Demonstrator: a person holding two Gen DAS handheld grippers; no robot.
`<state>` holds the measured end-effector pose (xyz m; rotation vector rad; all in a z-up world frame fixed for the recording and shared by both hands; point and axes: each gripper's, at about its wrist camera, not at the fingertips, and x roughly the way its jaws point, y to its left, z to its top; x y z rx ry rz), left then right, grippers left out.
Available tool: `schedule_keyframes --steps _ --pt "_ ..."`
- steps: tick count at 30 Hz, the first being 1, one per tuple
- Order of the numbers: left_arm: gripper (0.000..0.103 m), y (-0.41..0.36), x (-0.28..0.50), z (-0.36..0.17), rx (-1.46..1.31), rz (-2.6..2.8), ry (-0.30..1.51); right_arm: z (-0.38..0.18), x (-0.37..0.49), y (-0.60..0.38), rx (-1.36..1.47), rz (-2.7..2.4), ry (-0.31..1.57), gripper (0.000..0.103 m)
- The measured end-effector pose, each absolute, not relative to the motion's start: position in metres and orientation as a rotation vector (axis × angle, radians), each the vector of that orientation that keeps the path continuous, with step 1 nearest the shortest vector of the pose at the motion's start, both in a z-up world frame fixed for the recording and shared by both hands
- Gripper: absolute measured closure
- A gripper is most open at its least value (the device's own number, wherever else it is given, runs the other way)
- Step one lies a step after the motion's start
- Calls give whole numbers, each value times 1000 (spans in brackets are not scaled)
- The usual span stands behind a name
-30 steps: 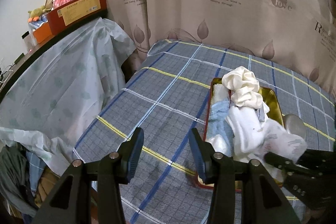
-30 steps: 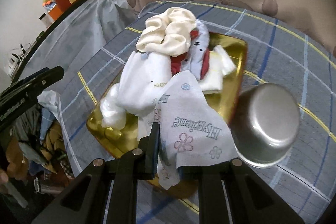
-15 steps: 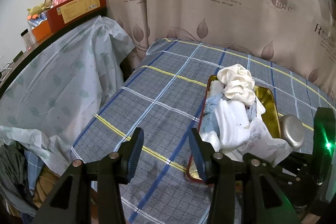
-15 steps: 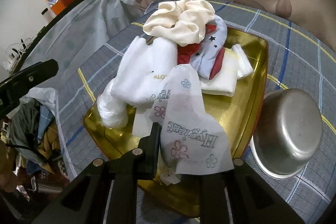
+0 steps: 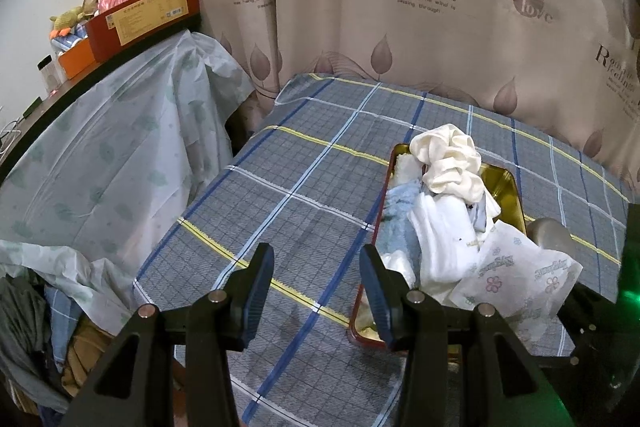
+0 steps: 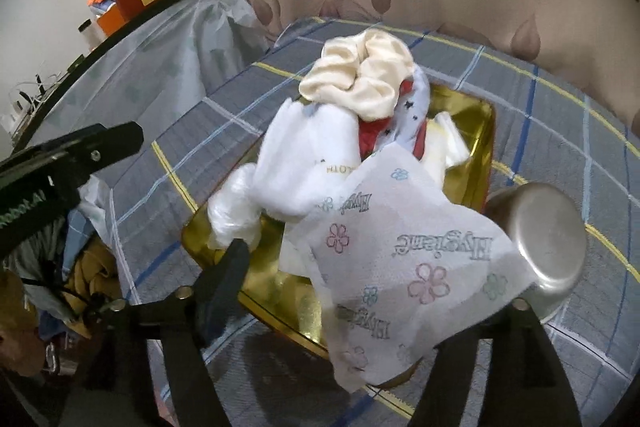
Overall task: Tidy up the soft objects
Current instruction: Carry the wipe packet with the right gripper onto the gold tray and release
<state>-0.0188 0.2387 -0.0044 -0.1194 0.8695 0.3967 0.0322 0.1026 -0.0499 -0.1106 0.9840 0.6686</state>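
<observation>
A gold tray (image 6: 486,131) on the checked tablecloth holds a pile of soft things: a cream scrunchie (image 6: 360,75) on top, a white cloth (image 6: 308,163), a red and star-print piece, and a crumpled plastic bag. A flower-printed tissue (image 6: 404,251) drapes over the tray's near edge. My right gripper (image 6: 368,267) hovers at that edge with its jaws opening; the tissue hangs between them and hides the right finger, and the left finger stands clear of it. Left of the tray (image 5: 508,183), my left gripper (image 5: 316,279) is open over bare cloth, holding nothing.
An upturned steel bowl (image 6: 540,239) touches the tray's right side. A plastic-covered cabinet (image 5: 100,155) with boxes on top stands to the left. A leaf-print curtain (image 5: 400,27) hangs behind the table. Clothes are heaped below the table's left edge (image 5: 28,327).
My right gripper's jaws went from shut on the flower-printed tissue to wide apart, and the tissue now lies loose over the pile and tray edge. The left gripper kept still.
</observation>
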Motion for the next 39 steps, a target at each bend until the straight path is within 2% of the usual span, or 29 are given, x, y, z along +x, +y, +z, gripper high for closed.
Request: schedule_keyframes --steps 3,8,11,27,31,39 --pt "58 238 -19 -4 -120 395 869 -44 29 102 -103 669 970 23" --pt "58 235 -19 -1 -118 390 868 -41 29 99 -80 660 977 22" --pt "58 232 -19 1 -117 385 865 -41 28 95 -60 663 982 16" --pt "58 226 -19 2 -114 382 866 -30 22 67 37 631 959 8" --pt "58 225 -19 2 -115 384 865 -26 17 61 33 580 957 4" --pt "58 222 -18 1 -110 371 881 -18 -1 53 -3 444 920 1"
